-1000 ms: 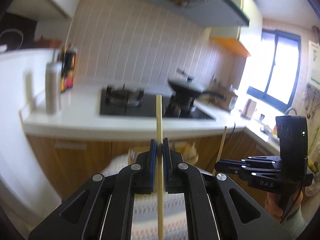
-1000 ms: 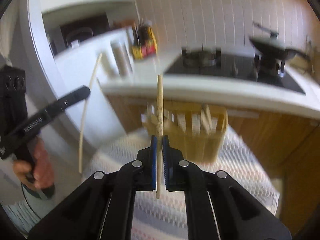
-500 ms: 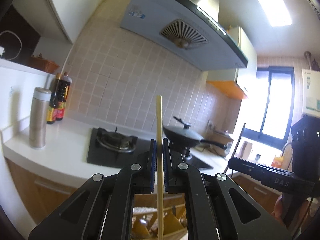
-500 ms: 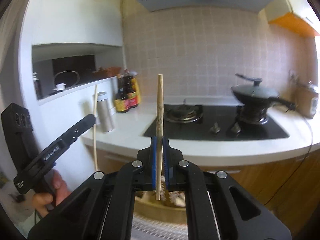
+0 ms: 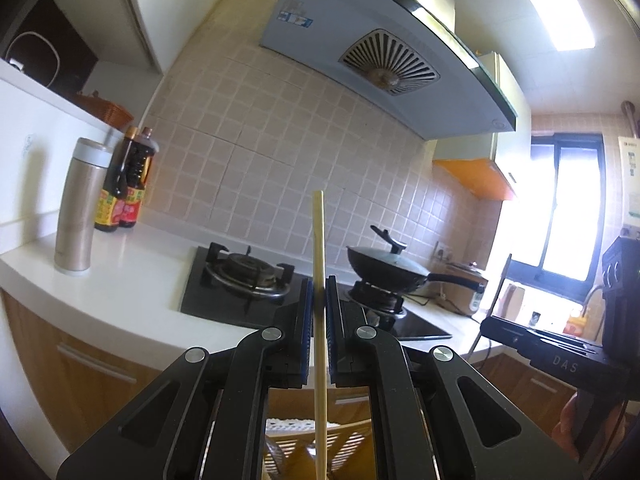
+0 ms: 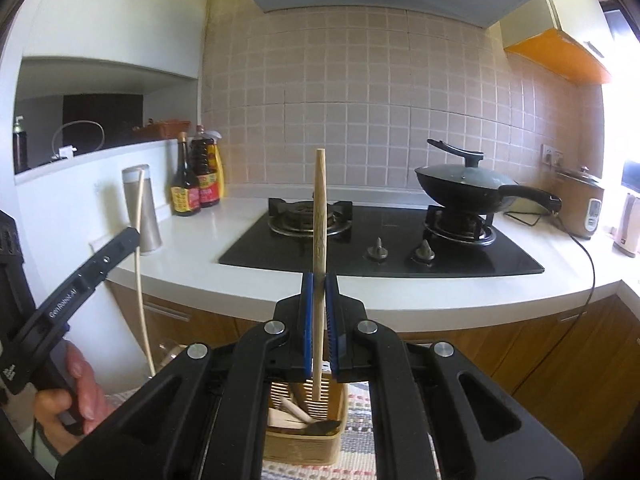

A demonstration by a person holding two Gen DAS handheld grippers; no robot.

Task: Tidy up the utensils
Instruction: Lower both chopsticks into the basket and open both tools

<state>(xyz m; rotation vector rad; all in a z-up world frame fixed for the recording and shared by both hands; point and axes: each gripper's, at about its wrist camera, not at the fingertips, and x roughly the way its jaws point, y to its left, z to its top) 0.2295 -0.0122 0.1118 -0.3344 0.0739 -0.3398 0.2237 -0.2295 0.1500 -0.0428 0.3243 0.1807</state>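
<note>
Left gripper point(image 5: 318, 312): clenching a pale chopstick point(image 5: 319, 248) upright.
Right gripper point(image 6: 319, 300): clenching a wooden stick point(image 6: 320, 216) above the basket point(image 6: 304, 446).

On the white stone desk point(image 6: 200, 248), a steel thermos flask point(image 6: 141, 208) stands left of the black glass hob point(image 6: 380, 240); the slatted bamboo utensil basket point(image 6: 308, 432) sits below, before it.

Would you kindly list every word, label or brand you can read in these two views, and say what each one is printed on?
"DAS": on the side of the right gripper.
"GWYRobot.AI", roughly; small and tilted: on the left gripper.
Sauce bottles: labels too small to read.
Range hood: sticker too blurred.
Water heater: label unreadable.
Rice cooker: panel unreadable.
</note>
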